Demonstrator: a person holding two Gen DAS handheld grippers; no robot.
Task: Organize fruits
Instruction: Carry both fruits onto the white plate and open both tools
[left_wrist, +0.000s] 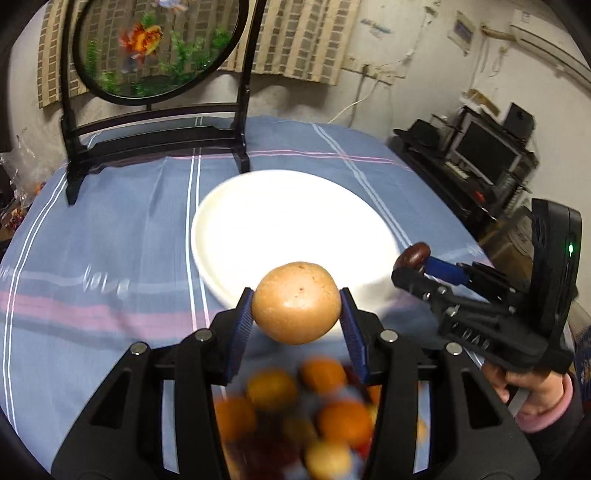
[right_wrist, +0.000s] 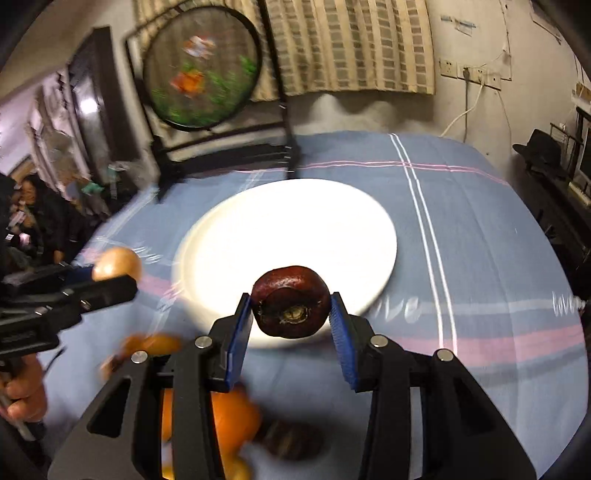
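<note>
My left gripper (left_wrist: 296, 308) is shut on a tan round fruit (left_wrist: 296, 301) and holds it above the near rim of a white plate (left_wrist: 295, 221). My right gripper (right_wrist: 291, 312) is shut on a dark red-brown fruit (right_wrist: 291, 301) and holds it over the plate's near edge (right_wrist: 288, 236). The right gripper also shows in the left wrist view (left_wrist: 415, 262), to the right of the plate. The left gripper with its tan fruit (right_wrist: 116, 264) shows at the left in the right wrist view. A blurred pile of orange and yellow fruits (left_wrist: 317, 406) lies below the left gripper.
A blue striped cloth (left_wrist: 110, 240) covers the table. A black stand with a round goldfish screen (left_wrist: 155, 48) stands at the table's far edge. More oranges (right_wrist: 229, 413) and a dark fruit (right_wrist: 291, 439) lie near the right gripper. Dark furniture (left_wrist: 480, 155) stands right of the table.
</note>
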